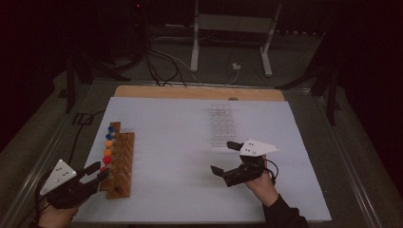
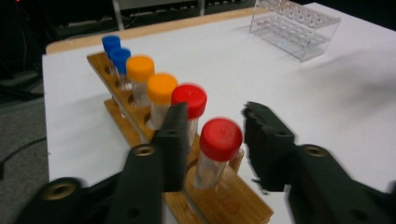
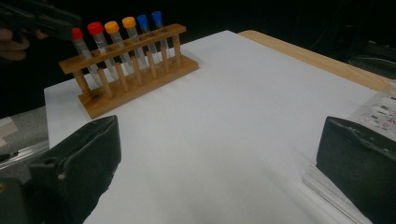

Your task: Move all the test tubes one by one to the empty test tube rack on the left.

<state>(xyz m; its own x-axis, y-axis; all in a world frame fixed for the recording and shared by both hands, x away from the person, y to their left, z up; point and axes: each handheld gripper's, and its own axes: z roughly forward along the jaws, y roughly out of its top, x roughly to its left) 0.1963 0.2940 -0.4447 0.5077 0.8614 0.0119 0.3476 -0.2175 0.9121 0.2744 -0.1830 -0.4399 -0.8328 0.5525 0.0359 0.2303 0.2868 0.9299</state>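
Left gripper (image 2: pixel 212 140) jaws released, straddling nearest red-capped tube (image 2: pixel 215 151), upright in wooden rack (image 1: pixel 121 164); right gripper (image 1: pixel 228 159) open, well apart.

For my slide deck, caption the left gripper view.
Open black fingers straddle the nearest red-capped clear tube in a wooden rack.

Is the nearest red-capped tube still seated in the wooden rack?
Yes, seated. The nearest red-capped tube stands in the wooden rack, cap on, tilted slightly. The left gripper straddles its cap; no pad visibly touches it.
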